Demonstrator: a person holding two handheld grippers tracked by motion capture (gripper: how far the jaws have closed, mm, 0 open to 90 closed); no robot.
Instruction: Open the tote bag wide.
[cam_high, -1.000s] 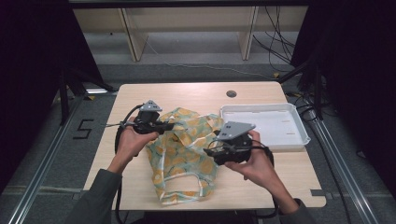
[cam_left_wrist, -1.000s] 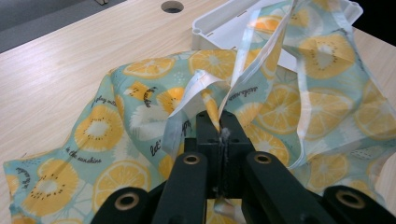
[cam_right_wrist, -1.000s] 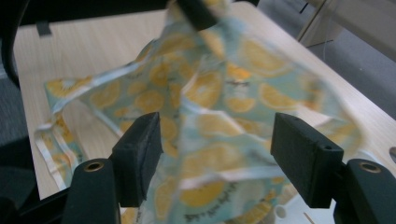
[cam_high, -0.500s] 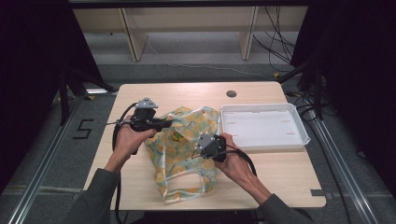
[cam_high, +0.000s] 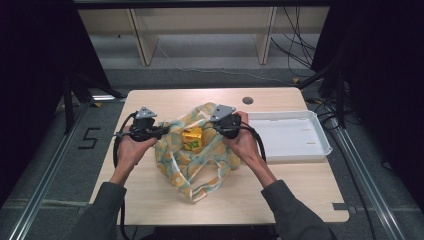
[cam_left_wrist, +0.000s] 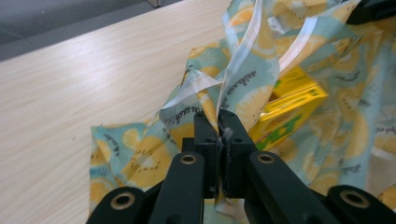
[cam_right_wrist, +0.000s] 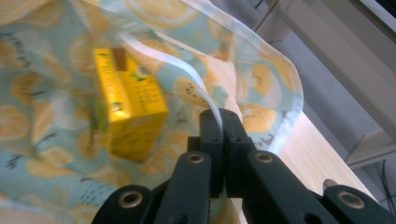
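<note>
Your left gripper (cam_left_wrist: 218, 122) clamps bag (cam_high: 200, 155) rim; right gripper (cam_right_wrist: 223, 120), jaws just closing, pinches opposite rim. Bag sits mid-table, mouth spread, yellow box (cam_high: 192, 137) inside. Risk: pull apart too hard, thin fabric slips from jaws; lift unevenly, box tips out.

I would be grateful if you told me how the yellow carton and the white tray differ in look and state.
The yellow carton is a small bright box with green print; the white tray is wide, shallow and plain. The carton sits inside the lemon-print bag, while the tray lies bare on the table, beside the bag. Both are rectangular.
</note>
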